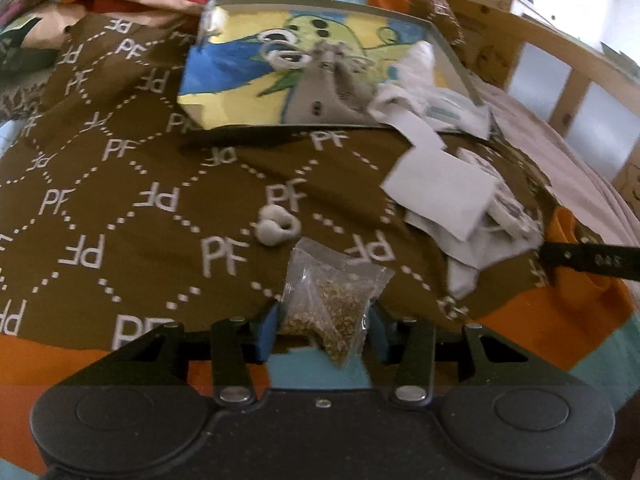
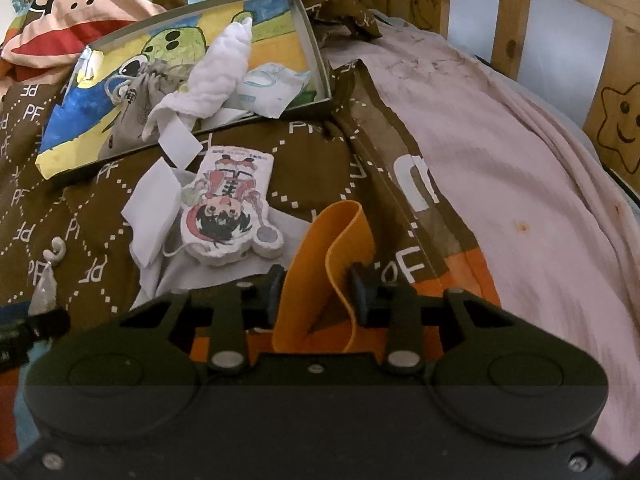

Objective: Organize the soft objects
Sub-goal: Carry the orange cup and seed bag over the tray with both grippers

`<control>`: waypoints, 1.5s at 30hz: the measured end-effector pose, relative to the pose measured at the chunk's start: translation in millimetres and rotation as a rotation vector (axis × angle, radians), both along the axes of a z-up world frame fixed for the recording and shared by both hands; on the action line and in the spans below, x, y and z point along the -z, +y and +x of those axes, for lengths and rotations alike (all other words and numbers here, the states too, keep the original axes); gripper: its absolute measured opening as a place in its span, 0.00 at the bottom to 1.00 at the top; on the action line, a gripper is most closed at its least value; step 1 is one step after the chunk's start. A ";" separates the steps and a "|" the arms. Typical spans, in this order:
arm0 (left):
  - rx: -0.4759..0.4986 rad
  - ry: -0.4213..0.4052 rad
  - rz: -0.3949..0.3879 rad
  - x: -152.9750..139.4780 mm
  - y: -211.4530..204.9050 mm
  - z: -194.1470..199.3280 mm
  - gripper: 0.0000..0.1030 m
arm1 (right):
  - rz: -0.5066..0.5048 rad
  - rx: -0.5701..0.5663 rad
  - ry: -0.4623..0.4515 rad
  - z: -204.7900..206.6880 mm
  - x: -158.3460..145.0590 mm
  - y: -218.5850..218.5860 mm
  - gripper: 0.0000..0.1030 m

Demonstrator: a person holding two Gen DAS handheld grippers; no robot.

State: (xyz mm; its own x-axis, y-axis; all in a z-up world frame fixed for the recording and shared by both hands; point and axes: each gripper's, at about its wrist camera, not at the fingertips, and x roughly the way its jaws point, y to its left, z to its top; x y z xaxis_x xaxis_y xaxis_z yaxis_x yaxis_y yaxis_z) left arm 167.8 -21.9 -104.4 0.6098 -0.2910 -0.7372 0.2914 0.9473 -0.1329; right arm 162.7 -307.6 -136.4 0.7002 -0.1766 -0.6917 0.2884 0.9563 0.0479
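Between the blue pads of the left gripper (image 1: 324,326) a small clear plastic sachet of dried herbs (image 1: 326,304) is clamped, above the brown quilt printed with white letters (image 1: 120,168). A folded orange rubber band (image 2: 326,276) is gripped by the right gripper (image 2: 316,290). Further back on the quilt, a shallow cardboard box lid with a painted green figure (image 2: 308,32) is seen, holding a white cloth (image 2: 216,68). Just before it, a flat cartoon-figure cushion (image 2: 230,208) is laid.
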 end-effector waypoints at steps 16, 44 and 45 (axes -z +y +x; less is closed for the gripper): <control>0.070 -0.008 -0.026 -14.4 -37.2 -28.8 0.42 | 0.115 -0.002 0.005 -22.8 -8.0 -10.2 0.04; -0.110 -0.453 -0.100 -131.6 -26.4 -34.9 0.42 | 0.207 -0.369 -0.516 -54.4 -131.0 1.5 0.04; -0.116 -0.462 -0.093 -134.0 -25.3 -27.9 0.42 | 0.201 -0.370 -0.524 -46.2 -134.8 -0.1 0.04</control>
State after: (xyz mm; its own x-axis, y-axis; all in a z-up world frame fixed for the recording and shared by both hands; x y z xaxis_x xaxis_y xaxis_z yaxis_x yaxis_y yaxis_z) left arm 140.0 -47.2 29.6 0.8997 -0.2537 -0.3552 0.2331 0.9673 -0.1005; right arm 116.5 -307.8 -1.6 0.9420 0.2369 -0.2379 -0.1671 0.9454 0.2799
